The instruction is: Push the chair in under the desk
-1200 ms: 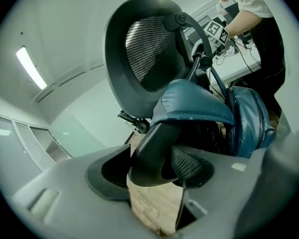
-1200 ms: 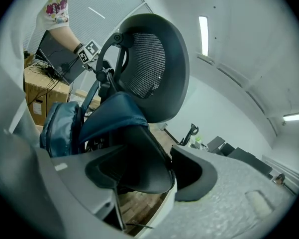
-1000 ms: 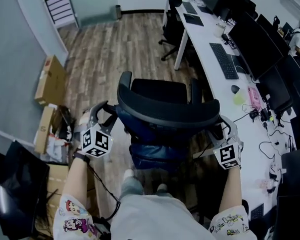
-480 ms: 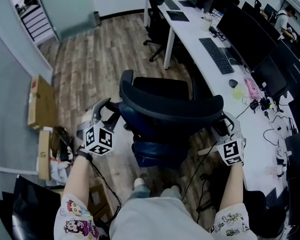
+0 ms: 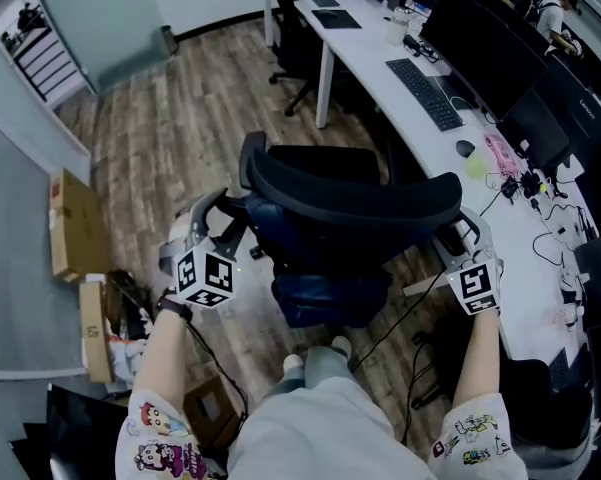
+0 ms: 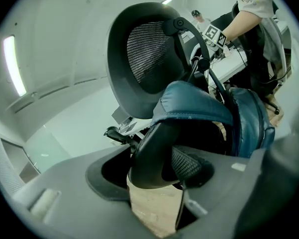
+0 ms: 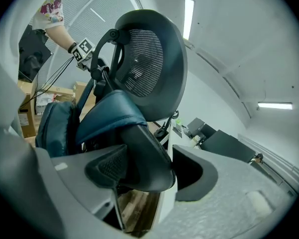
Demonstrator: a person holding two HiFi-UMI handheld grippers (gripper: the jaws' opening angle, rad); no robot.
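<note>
A black office chair [image 5: 352,200] stands in front of me in the head view, beside the long white desk [image 5: 372,68] at its right. A dark blue bag [image 5: 330,294] hangs over its back. My left gripper [image 5: 228,223] is shut on the left edge of the chair's back, and my right gripper [image 5: 450,236] is shut on the right edge. In the left gripper view the back's black frame [image 6: 151,153] fills the gap of the left gripper [image 6: 159,166], below the mesh headrest [image 6: 149,54]. The right gripper [image 7: 149,171] clamps the same frame [image 7: 144,148].
On the desk lie a keyboard [image 5: 428,93], a mouse [image 5: 466,148], monitors [image 5: 480,43] and cables. Another black chair [image 5: 292,40] stands farther along the desk. Cardboard boxes [image 5: 68,223] lean on the wall at left. Wood floor [image 5: 170,138] lies open ahead-left.
The chair and I have moved forward along the floor beside the desk, and the chair's back has turned slightly. Both grippers keep their hold.
</note>
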